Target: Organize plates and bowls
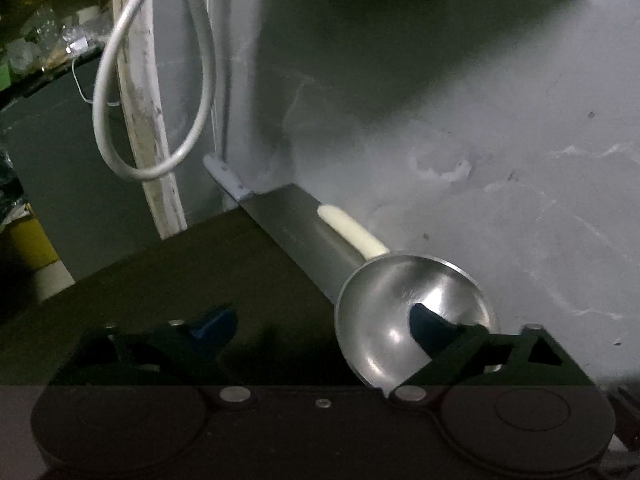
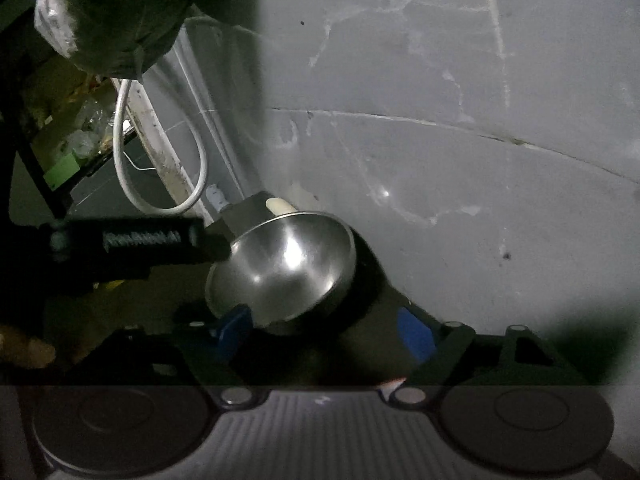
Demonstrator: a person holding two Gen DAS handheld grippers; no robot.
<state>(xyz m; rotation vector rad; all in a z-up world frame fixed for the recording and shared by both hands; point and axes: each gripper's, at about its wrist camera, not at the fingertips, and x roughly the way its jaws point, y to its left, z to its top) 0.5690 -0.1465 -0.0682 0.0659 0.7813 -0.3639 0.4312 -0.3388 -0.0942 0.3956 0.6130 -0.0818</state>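
Observation:
A steel bowl (image 1: 392, 312) sits on a dark tabletop (image 1: 224, 272) close to a grey wall. My left gripper (image 1: 320, 324) is open; its right finger (image 1: 430, 326) reaches over the bowl's rim into the bowl, its left finger (image 1: 212, 322) stands well left of it. In the right wrist view the same bowl (image 2: 284, 264) lies just ahead of my right gripper (image 2: 324, 334), which is open, with its left pad (image 2: 234, 330) at the bowl's near rim. The left gripper's dark body (image 2: 132, 242) shows at the bowl's left edge.
A cream rounded object (image 1: 352, 232) lies behind the bowl against the wall (image 1: 500, 160). A white cable loop (image 1: 152, 92) hangs by a white post (image 1: 144, 120) at the table's back left. Cluttered shelves (image 2: 76, 128) stand further left.

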